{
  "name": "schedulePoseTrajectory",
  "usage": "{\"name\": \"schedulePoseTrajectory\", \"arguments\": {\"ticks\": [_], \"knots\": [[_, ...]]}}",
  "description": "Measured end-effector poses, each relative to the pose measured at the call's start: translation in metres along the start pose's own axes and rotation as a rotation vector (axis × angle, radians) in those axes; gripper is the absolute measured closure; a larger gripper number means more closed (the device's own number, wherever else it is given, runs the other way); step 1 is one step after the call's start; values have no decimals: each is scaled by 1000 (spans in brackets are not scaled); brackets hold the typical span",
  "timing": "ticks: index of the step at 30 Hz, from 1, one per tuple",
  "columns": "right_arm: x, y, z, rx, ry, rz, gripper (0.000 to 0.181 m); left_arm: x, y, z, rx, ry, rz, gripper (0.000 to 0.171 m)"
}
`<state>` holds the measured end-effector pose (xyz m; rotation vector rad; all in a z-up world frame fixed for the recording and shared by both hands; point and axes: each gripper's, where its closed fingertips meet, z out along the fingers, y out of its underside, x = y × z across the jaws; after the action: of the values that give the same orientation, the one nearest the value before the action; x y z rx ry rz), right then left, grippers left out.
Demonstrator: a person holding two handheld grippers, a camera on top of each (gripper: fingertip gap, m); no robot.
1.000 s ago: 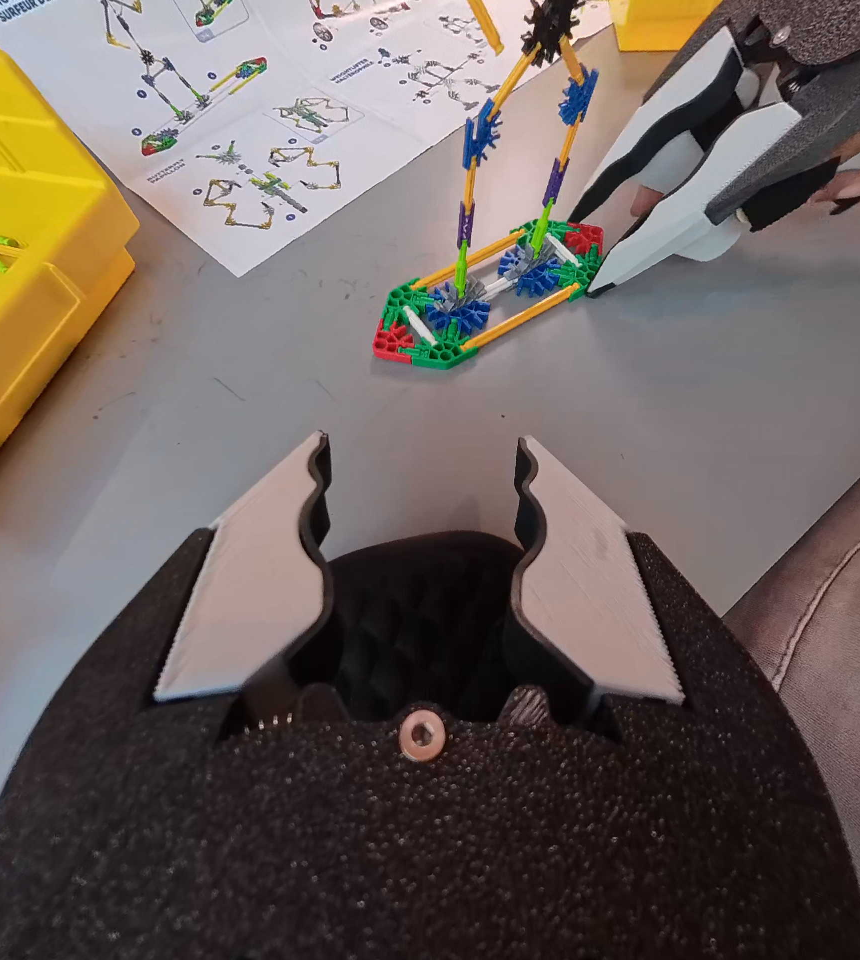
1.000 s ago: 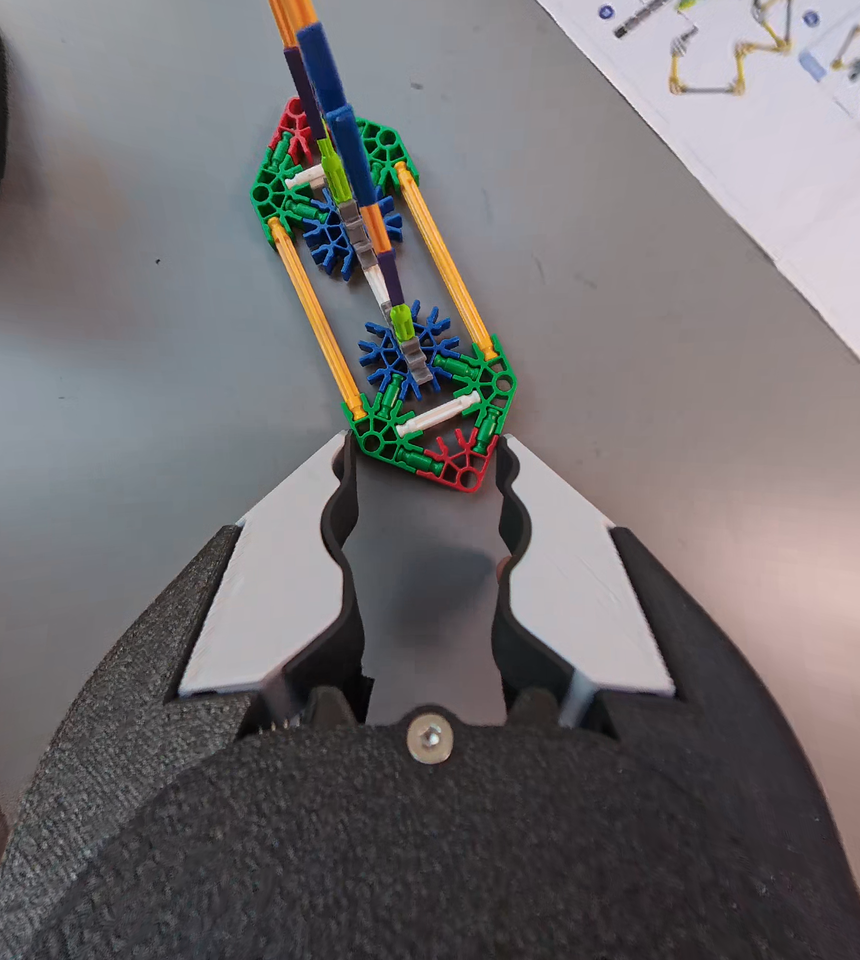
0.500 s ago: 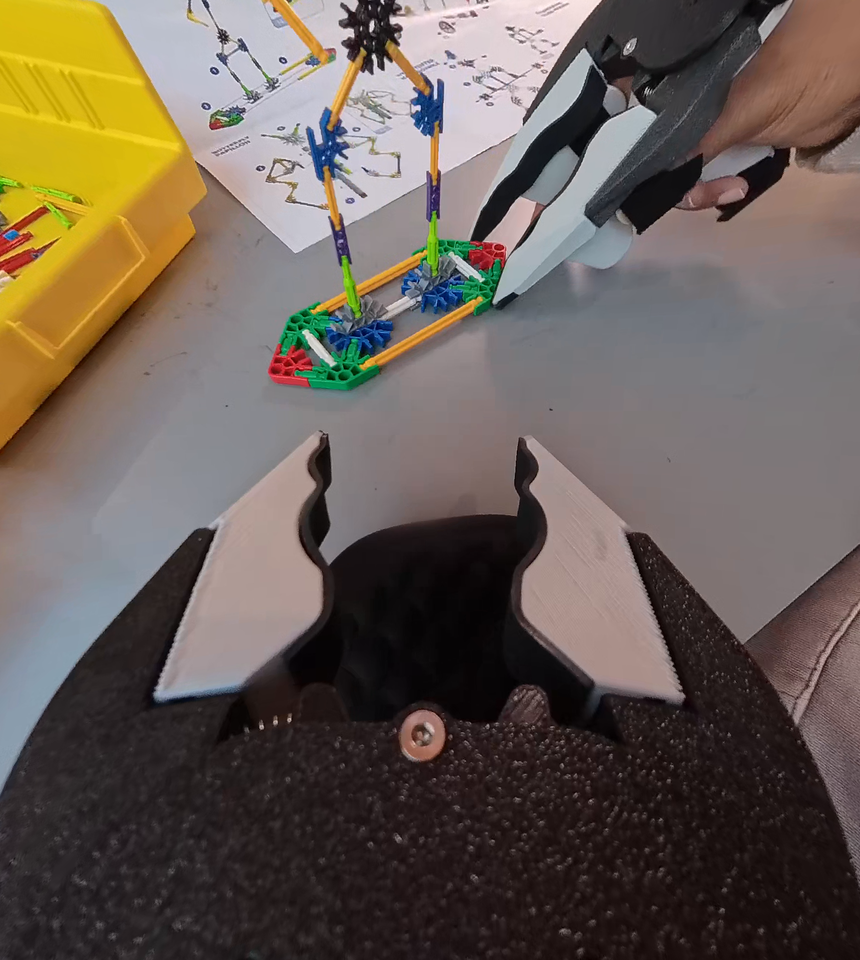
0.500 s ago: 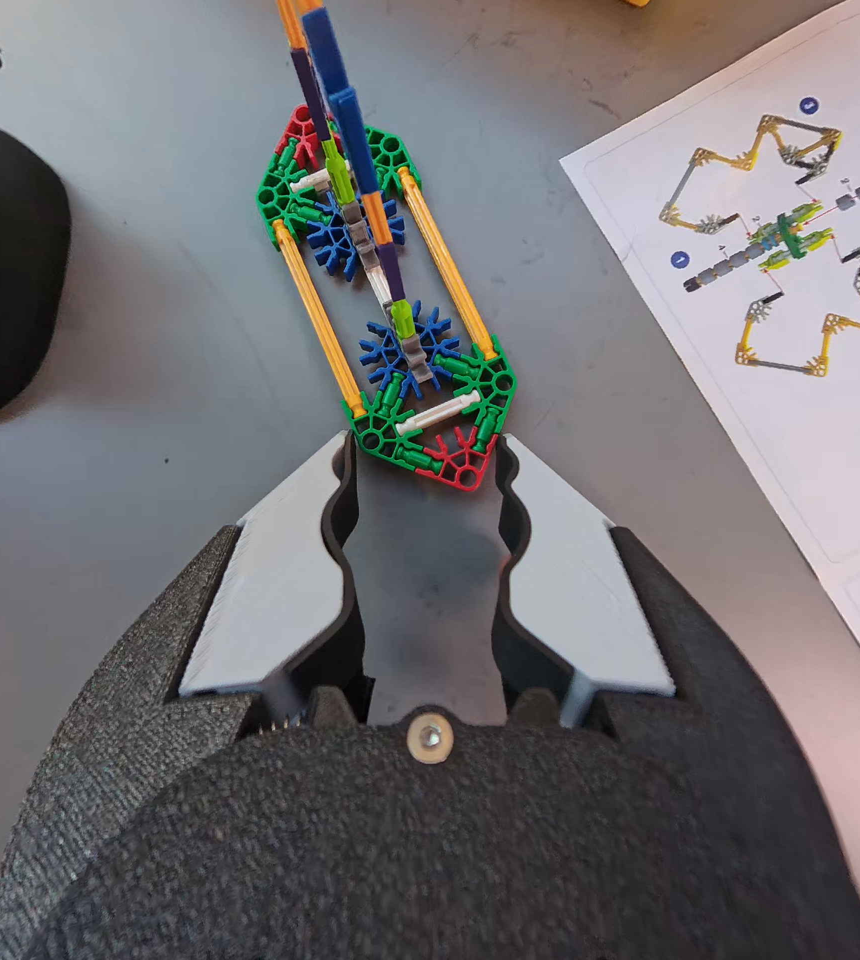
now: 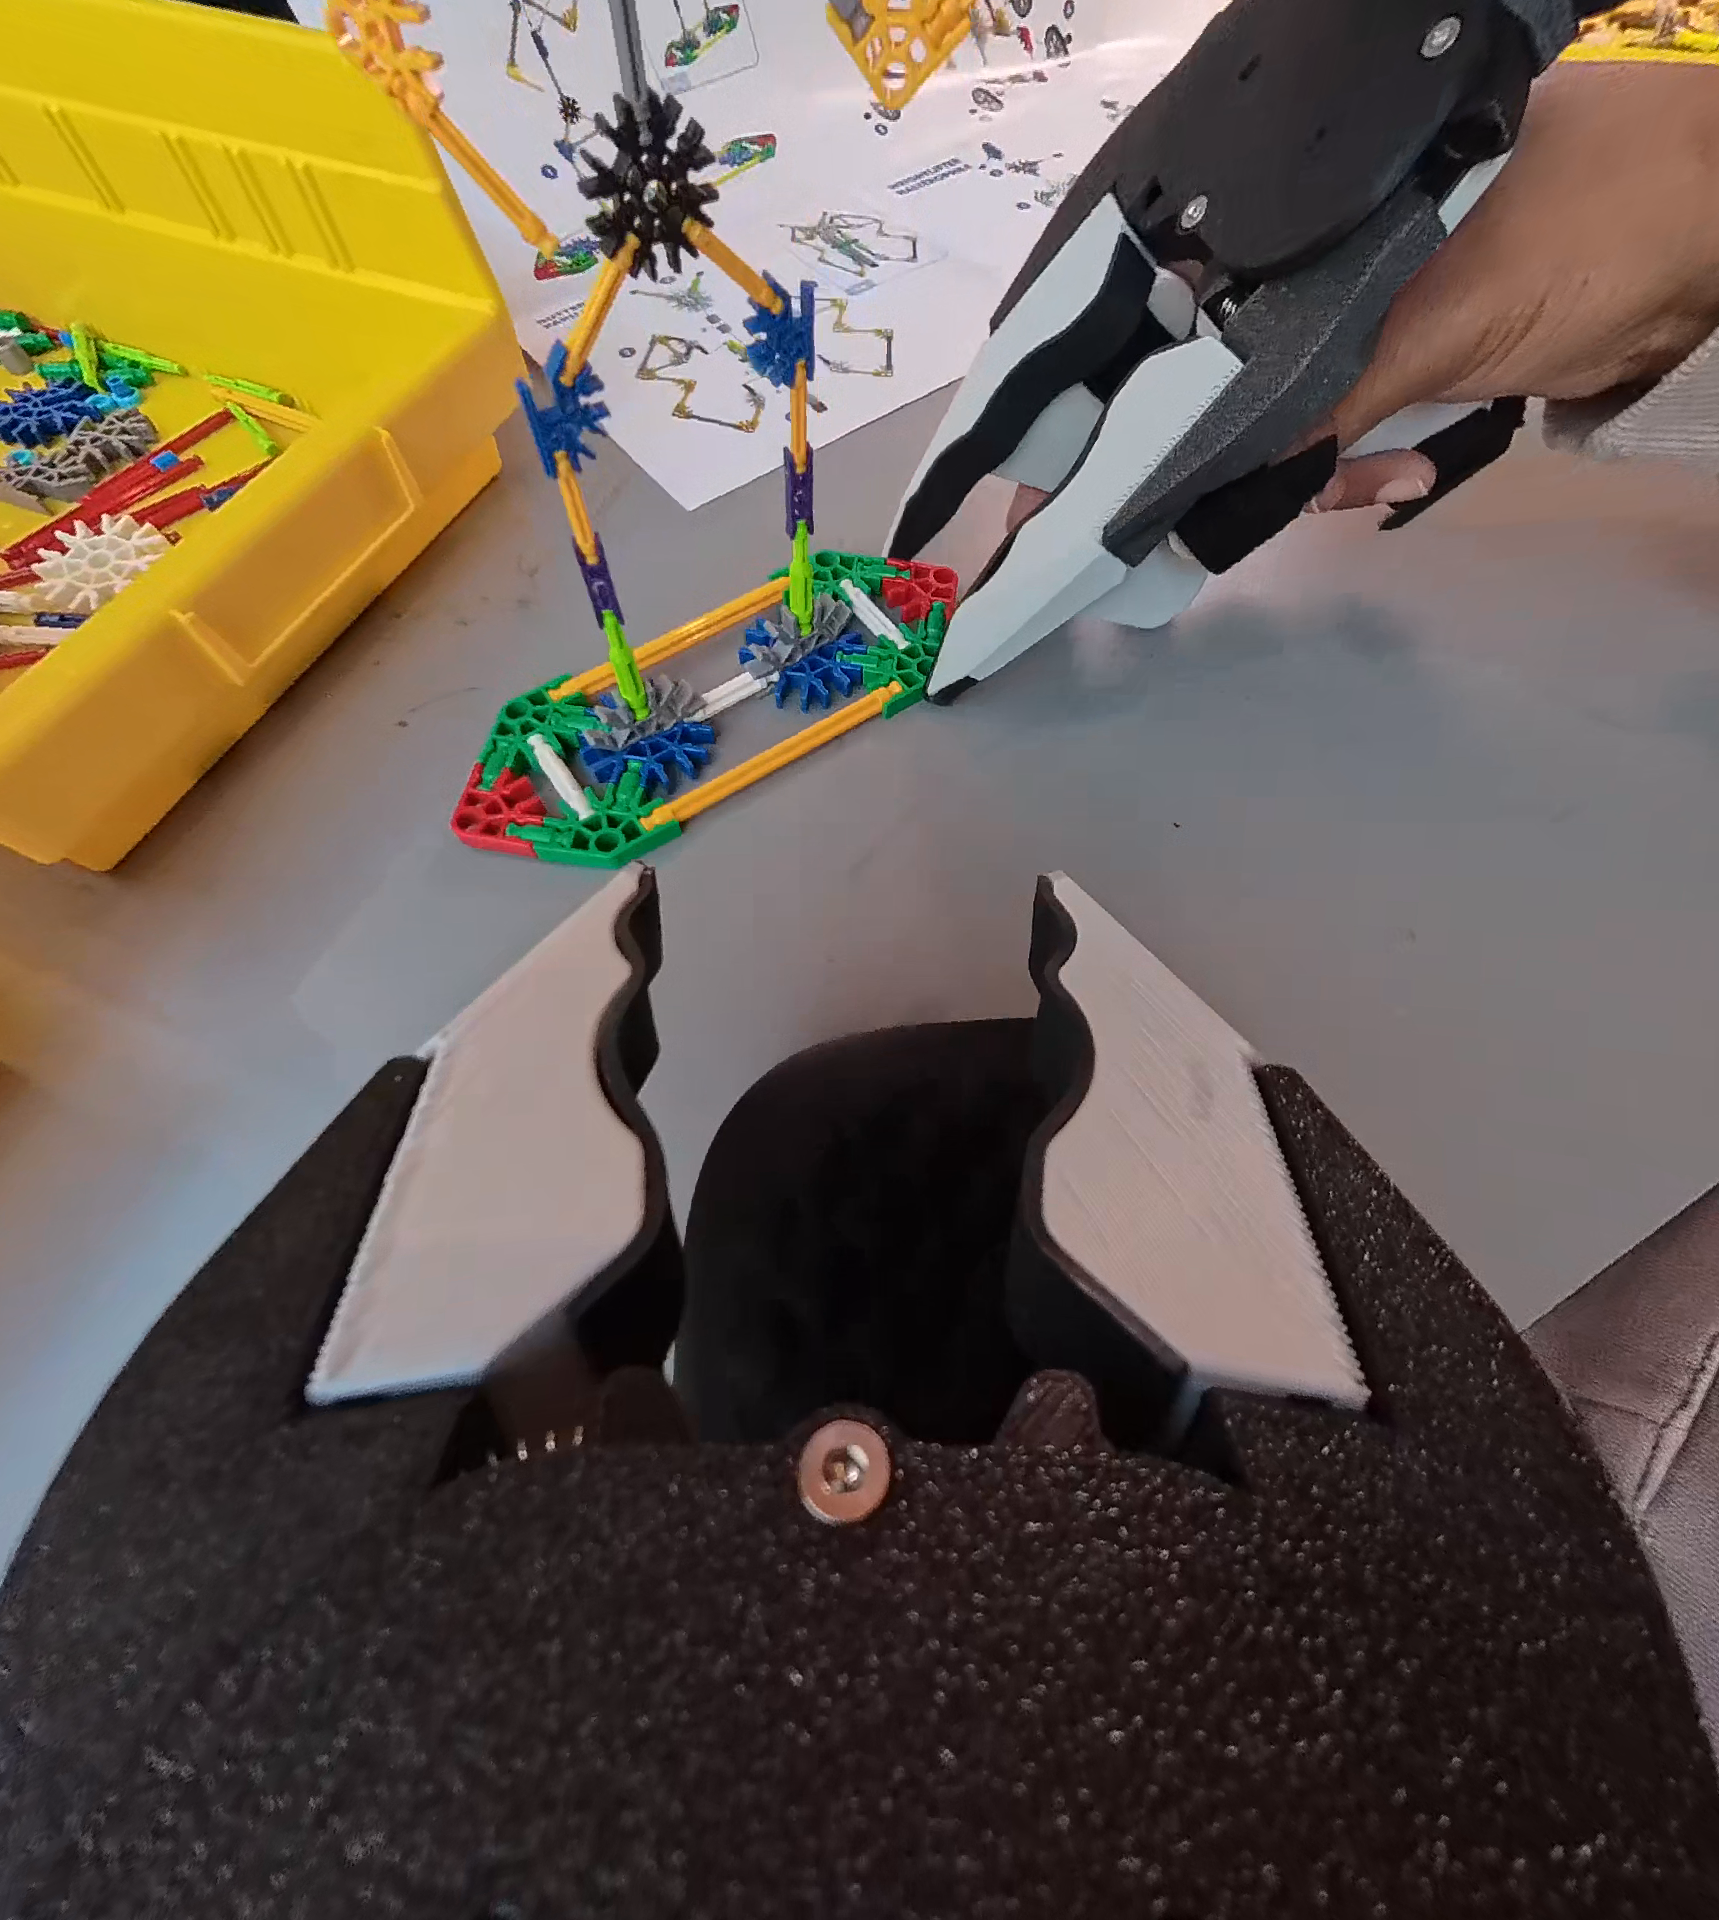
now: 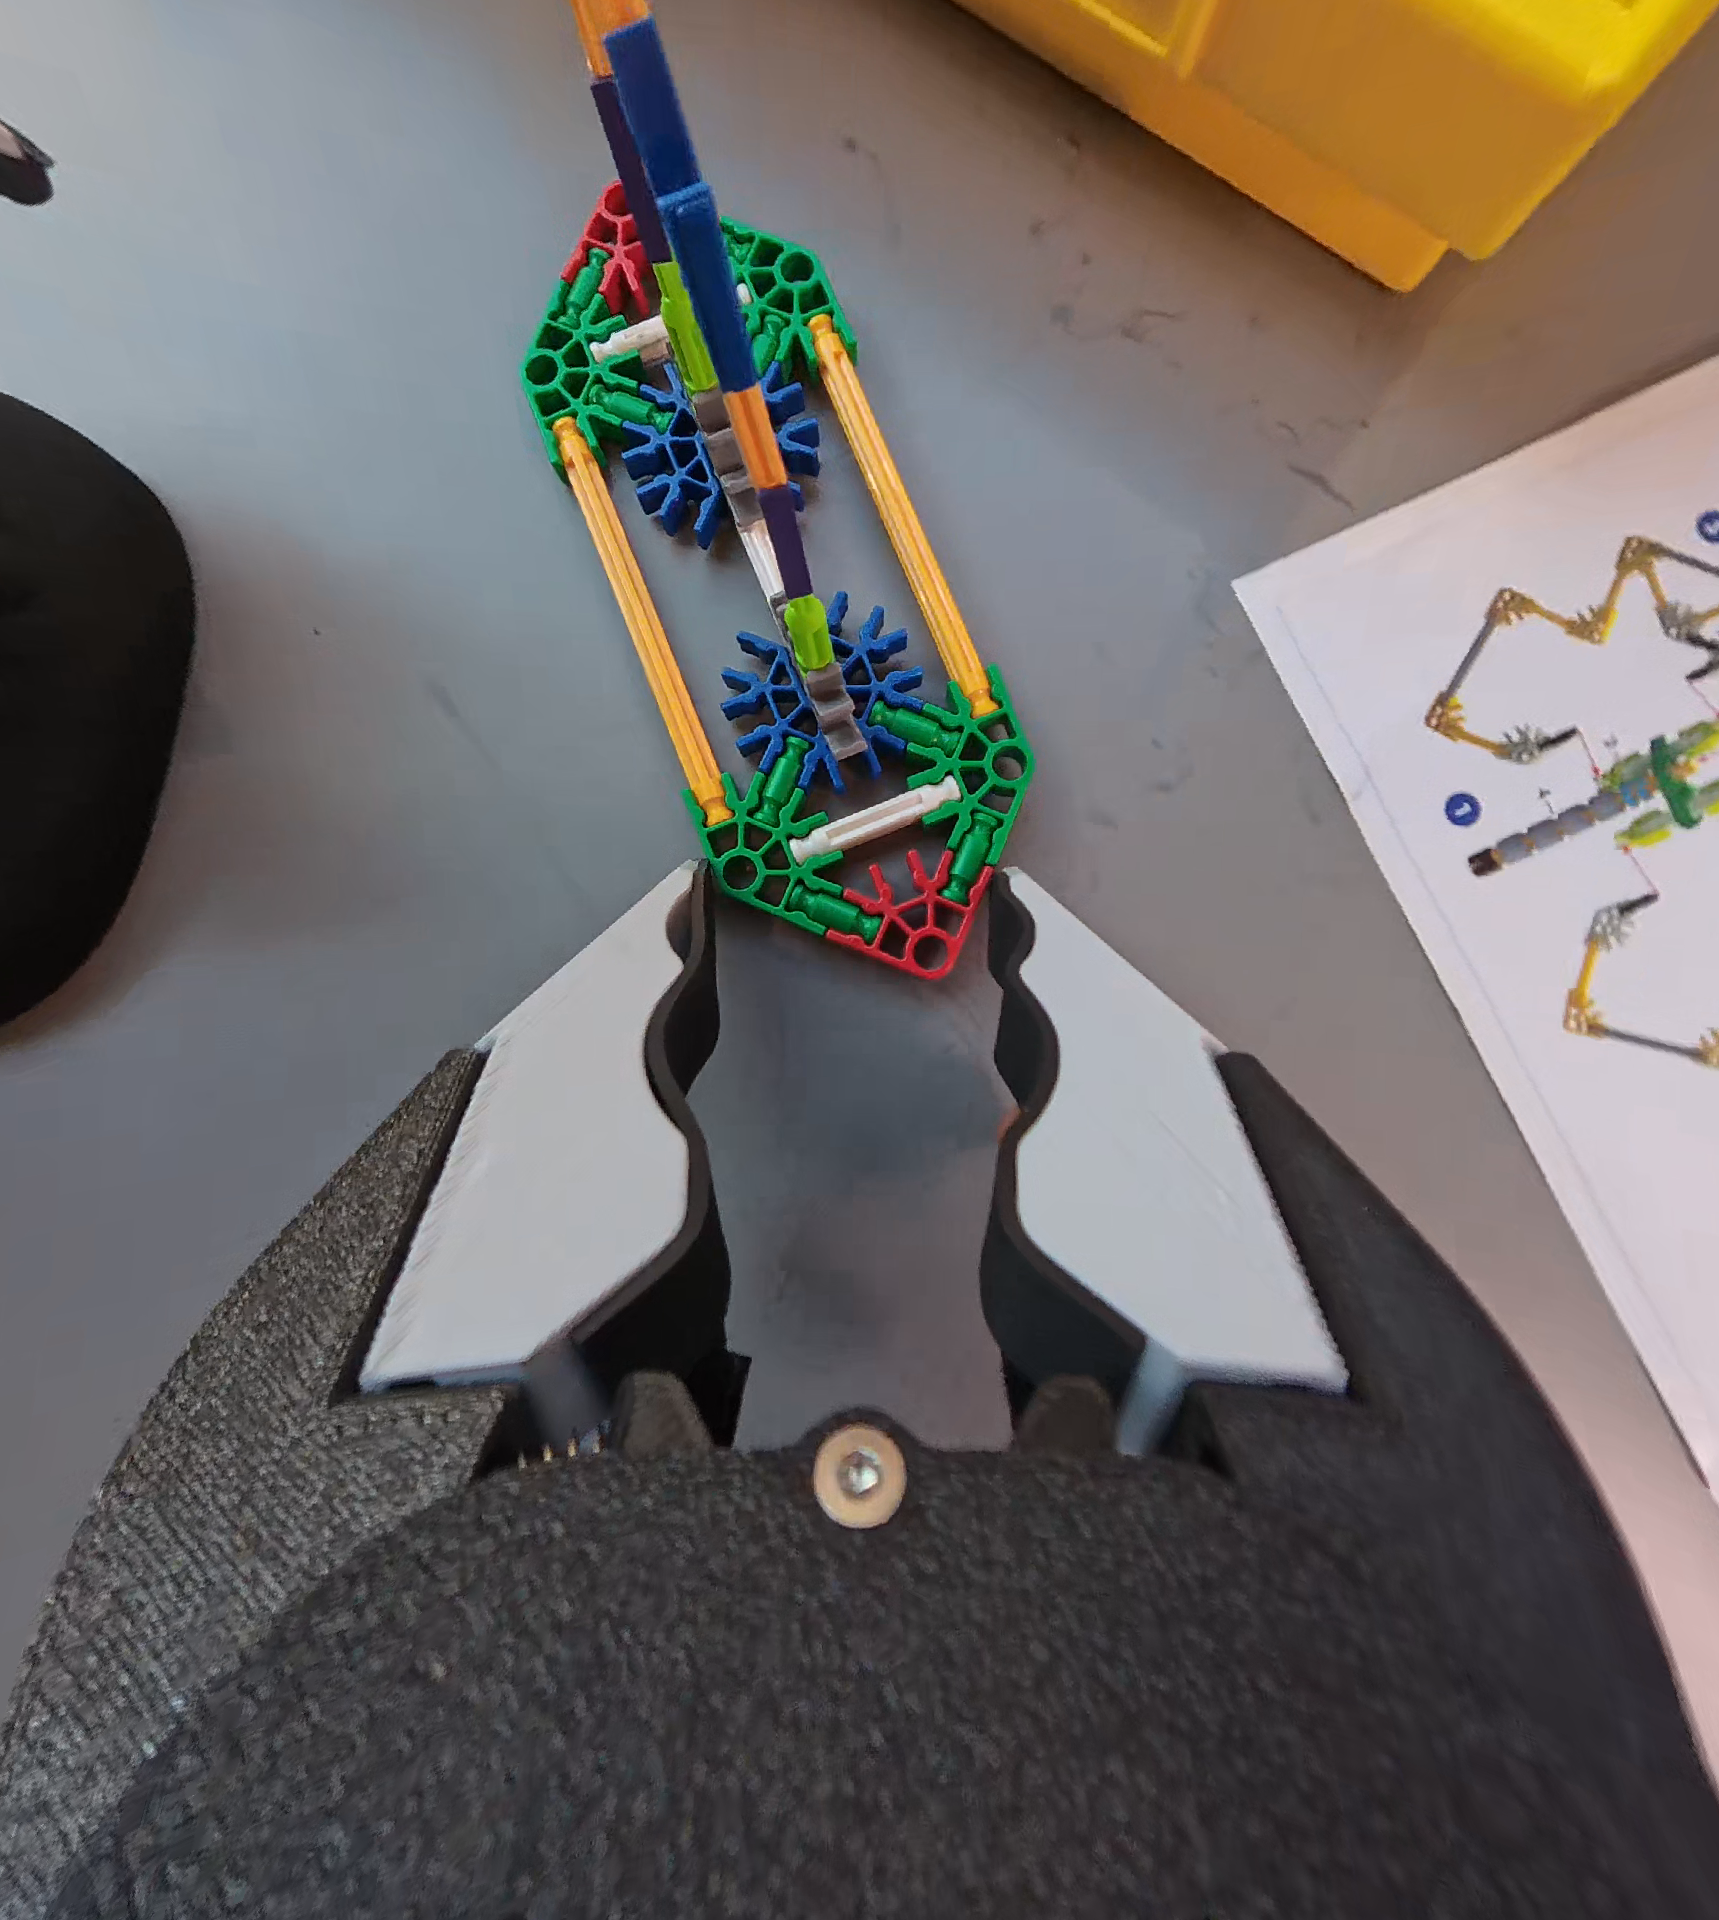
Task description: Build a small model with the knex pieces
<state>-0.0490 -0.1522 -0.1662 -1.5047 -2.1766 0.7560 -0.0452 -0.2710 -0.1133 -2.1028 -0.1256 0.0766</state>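
My right gripper (image 6: 847, 883) stood spread wide at the near end of the model (image 6: 777, 582), its fingertips (image 6: 691, 883) touching or just beside the green and red end plate; I could not tell whether they pressed it. The model sat flat on the grey table (image 6: 315, 644), its rod frame rising from the base. My left gripper (image 5: 842, 883) was parted too and held nothing, just short of the model's other end. A yellow bin (image 5: 242, 312) of loose pieces lay beside the model, and an instruction sheet (image 6: 1613, 883) lay near it.
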Motion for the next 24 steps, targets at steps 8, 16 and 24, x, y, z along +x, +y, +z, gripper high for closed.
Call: {"name": "schedulePoseTrajectory", "arguments": {"ticks": [8,16,24], "knots": [[-6,-20,16,2,-25,-1,130,-12,-6,-6,56,-50,-18,98],[-16,-26,21,3,81,103,130,-30,-12,-18,99,-114,-48,98],[-41,-35,28,11,18,18,130,-51,-12,-32,116,-194,-48,97]]}}
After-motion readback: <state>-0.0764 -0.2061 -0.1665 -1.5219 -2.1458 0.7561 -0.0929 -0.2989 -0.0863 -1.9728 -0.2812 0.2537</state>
